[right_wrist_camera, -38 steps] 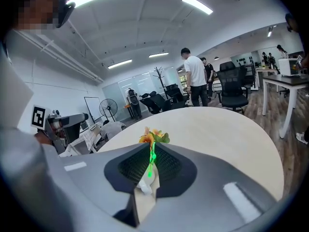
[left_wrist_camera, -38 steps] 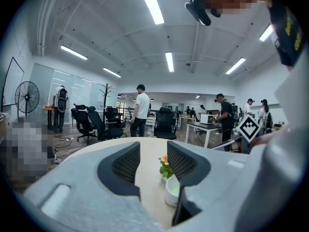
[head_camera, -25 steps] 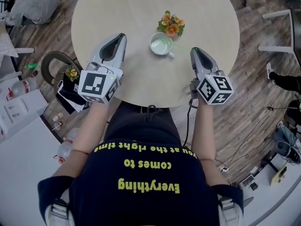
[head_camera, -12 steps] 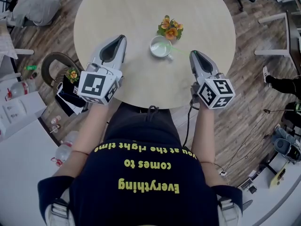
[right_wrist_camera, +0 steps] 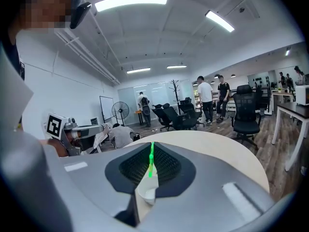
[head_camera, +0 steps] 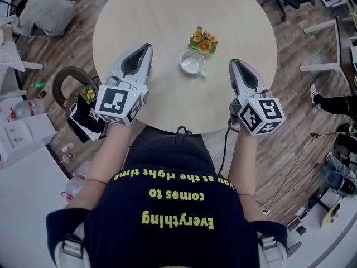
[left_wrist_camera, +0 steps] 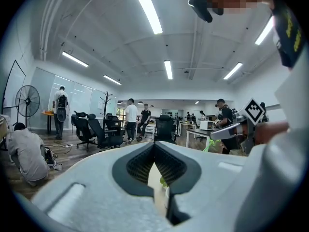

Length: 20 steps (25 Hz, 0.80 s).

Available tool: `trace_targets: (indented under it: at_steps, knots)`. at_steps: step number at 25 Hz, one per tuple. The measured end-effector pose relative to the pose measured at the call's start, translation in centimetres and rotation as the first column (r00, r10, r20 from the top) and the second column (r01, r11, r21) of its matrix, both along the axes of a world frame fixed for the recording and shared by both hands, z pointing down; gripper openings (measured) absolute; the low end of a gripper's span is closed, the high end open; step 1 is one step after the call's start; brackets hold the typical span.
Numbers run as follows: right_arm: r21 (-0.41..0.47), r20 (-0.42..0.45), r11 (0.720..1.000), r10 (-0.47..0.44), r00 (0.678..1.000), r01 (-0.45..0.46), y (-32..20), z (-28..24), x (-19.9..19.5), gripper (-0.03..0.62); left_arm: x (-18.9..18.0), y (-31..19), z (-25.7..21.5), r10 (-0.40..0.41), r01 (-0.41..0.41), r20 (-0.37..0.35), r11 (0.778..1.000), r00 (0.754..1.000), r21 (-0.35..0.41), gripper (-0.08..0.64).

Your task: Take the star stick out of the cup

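So the right hand-held gripper point(right_wrist_camera: 153, 145) was pinched shut on the green stick point(right_wrist_camera: 151, 164), which looked clear of the cup point(head_camera: 192, 63), though the head view blurred it. The cup sat on the table point(head_camera: 145, 10) by the flowers point(head_camera: 203, 39). The left hand-held gripper point(head_camera: 146, 49) was closed and empty, left of the cup
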State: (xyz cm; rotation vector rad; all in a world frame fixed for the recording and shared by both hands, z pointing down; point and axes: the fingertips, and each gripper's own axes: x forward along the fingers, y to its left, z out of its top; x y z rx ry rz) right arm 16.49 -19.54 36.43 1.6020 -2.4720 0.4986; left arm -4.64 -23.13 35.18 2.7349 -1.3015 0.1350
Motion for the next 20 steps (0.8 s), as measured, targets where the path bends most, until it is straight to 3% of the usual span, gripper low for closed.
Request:
trace_targets:
  at_steps: [7, 14, 20]
  knots:
    - [0.133, -0.003, 0.99, 0.04, 0.999, -0.039, -0.4, -4.1, 0.2, 0.029, 0.0, -0.4, -2.0, 0.0, 0.001, -0.011, 0.999, 1.0, 0.045, 0.002]
    - [0.276, -0.033, 0.958, 0.095, 0.995, -0.082, 0.1, -7.7, 0.3, 0.029, -0.3, -0.3, -4.2, -0.006, 0.008, -0.03, 0.996, 1.0, 0.092, 0.002]
    - [0.34, -0.038, 0.935, 0.126, 0.991, -0.106, 0.4, -9.5, 0.0, 0.029, -0.9, -0.3, -5.1, -0.012, 0.017, -0.041, 0.994, 0.999, 0.112, 0.002]
